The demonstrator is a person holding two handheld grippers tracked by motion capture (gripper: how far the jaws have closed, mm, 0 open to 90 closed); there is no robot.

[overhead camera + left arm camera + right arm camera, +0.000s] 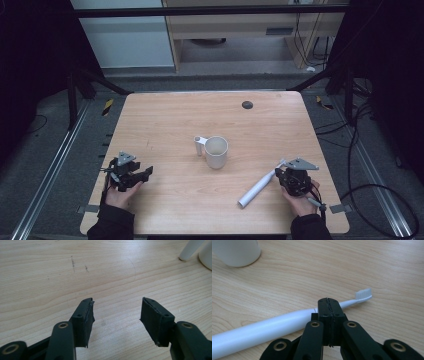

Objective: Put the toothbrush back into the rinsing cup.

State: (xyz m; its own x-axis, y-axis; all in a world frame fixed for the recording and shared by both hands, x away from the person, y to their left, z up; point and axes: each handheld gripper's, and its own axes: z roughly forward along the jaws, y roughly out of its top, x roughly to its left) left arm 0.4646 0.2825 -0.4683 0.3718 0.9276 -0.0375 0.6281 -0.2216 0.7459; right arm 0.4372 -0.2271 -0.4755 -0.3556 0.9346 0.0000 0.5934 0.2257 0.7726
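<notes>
Down at the lower right of the high view, the right gripper (285,175) sits in the person's hand over a white electric toothbrush (257,188), which lies flat on the bench (165,115), slanting from lower left to upper right. In the right gripper view the jaws are pressed together with no gap, pads meeting in front of the toothbrush's thin neck; whether they pinch the neck or merely stand in front of it cannot be told. The bristle head (363,293) pokes out to the right of the jaws, and the thick handle runs off to the lower left.

At the lower left of the high view, the left gripper (145,174) rests low over bare wood, jaws spread wide with nothing between them.

Near the middle of the bench stands a white mug (216,151), well apart from both grippers.
</notes>
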